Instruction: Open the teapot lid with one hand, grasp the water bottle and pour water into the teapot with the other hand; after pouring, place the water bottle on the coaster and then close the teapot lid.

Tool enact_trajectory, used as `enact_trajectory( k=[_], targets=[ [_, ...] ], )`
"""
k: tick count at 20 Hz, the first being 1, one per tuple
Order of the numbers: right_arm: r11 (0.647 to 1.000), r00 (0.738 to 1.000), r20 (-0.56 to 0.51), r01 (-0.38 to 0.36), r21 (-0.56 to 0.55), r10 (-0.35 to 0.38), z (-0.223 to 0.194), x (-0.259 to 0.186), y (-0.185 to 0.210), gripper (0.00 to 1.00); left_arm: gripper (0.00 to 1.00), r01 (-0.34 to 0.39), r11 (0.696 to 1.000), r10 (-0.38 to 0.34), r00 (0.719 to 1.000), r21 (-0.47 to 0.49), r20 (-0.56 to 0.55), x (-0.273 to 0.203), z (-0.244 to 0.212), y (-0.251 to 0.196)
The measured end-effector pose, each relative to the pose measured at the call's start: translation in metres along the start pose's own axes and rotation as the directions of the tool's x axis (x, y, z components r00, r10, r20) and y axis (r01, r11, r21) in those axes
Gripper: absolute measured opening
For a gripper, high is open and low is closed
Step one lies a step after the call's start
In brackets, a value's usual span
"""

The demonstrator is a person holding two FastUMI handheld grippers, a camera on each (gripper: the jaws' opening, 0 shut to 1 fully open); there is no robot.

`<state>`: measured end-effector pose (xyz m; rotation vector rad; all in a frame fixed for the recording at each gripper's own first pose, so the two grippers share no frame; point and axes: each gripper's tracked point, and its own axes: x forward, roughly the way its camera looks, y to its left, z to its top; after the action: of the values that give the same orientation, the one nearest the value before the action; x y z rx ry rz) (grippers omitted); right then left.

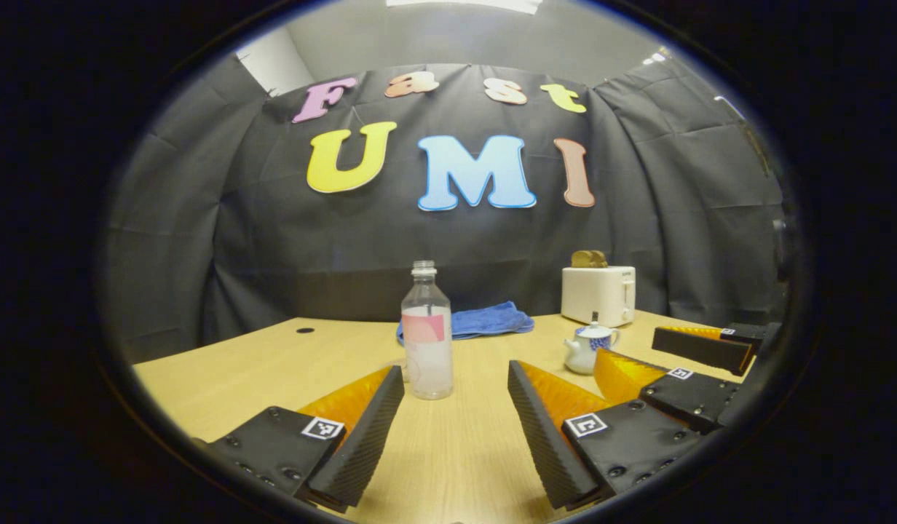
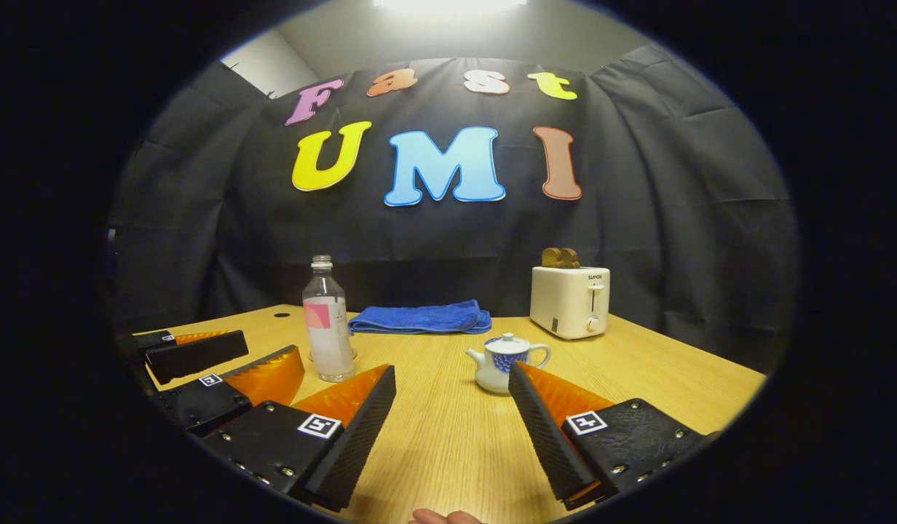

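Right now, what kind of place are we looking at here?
Probably a staged recording booth made up as a kitchen table: black cloth wall behind a wooden table, with a toaster, teapot and water bottle laid out.

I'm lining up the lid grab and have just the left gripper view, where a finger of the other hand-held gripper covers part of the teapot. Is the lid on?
Observer: Yes. In the right gripper view the teapot shows whole, with its lid seated and the knob up.
Operator: Which way does the spout point there?
Observer: To the left of that view, toward the water bottle. The handle is on the opposite side.
Operator: Is the right hand-held gripper closing on it?
Observer: No. The right hand-held gripper is open, and the teapot stands just beyond its right fingertip, not between the fingers.
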<state>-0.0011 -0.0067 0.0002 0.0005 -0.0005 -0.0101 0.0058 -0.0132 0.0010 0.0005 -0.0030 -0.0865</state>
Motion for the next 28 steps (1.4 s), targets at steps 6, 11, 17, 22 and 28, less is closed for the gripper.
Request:
enact_trajectory(
  k=[6,11,17,22,28],
  targets=[
    [1.0,1.0,-0.003,0.023,0.003,-0.023,0.0,0.01,-0.023,0.96,1.0,0.006,1.0,-0.006,1.0,-0.002,0.002,0.007,0.0,0.0],
    [0.994,0.994,-0.004,0.108,0.004,-0.108,0.0,0.027,-0.041,0.97,1.0,-0.004,1.0,0.005,1.0,0.005,-0.029,0.023,-0.006,0.0],
    [0.992,0.992,-0.007,0.129,0.004,-0.129,0.001,0.071,-0.054,0.96,1.0,0.072,0.997,-0.071,0.997,-0.002,0.006,0.039,0.0,-0.014],
    [0.99,0.99,-0.001,0.141,0.0,-0.141,0.004,0.103,-0.062,0.96,1.0,0.064,0.998,-0.064,0.998,0.01,-0.016,0.065,-0.004,-0.01],
    [0.989,0.986,-0.091,0.143,0.038,-0.139,-0.001,0.134,-0.071,0.65,1.0,0.055,0.998,-0.055,0.998,-0.037,0.007,0.093,0.027,0.013]
  ],
)
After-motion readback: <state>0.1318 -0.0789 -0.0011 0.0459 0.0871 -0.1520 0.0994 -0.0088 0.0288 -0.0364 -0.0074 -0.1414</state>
